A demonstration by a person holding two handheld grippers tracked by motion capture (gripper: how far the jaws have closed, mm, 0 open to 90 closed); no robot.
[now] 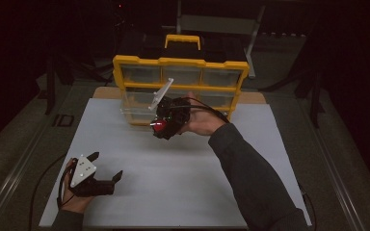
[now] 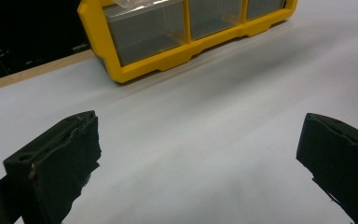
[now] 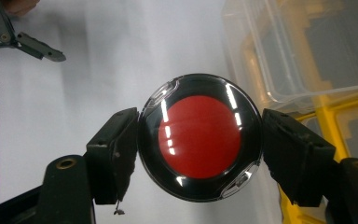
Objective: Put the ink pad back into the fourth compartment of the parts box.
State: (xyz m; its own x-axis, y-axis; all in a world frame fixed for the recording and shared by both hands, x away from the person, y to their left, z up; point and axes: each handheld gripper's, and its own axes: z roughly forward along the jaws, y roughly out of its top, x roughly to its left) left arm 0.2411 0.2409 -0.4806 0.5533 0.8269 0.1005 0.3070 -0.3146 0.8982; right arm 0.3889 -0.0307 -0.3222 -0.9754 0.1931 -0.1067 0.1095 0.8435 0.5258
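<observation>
Right gripper (image 3: 200, 140) fingers pinching round red-and-black disc (image 3: 200, 137) by its rim, raised above white tabletop (image 1: 173, 178) | just beside pulled-out clear drawer (image 3: 307, 46) of yellow organizer (image 1: 180, 72) | left gripper (image 2: 198, 158) fingers spread wide, nothing between, low over tabletop, well apart from organizer.

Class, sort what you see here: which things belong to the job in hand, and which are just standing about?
In the job:
right gripper, shut on the round red disc
clear drawer, pulled out of the yellow organiser

Standing about:
left gripper, open and holding nothing
white table sheet
</observation>
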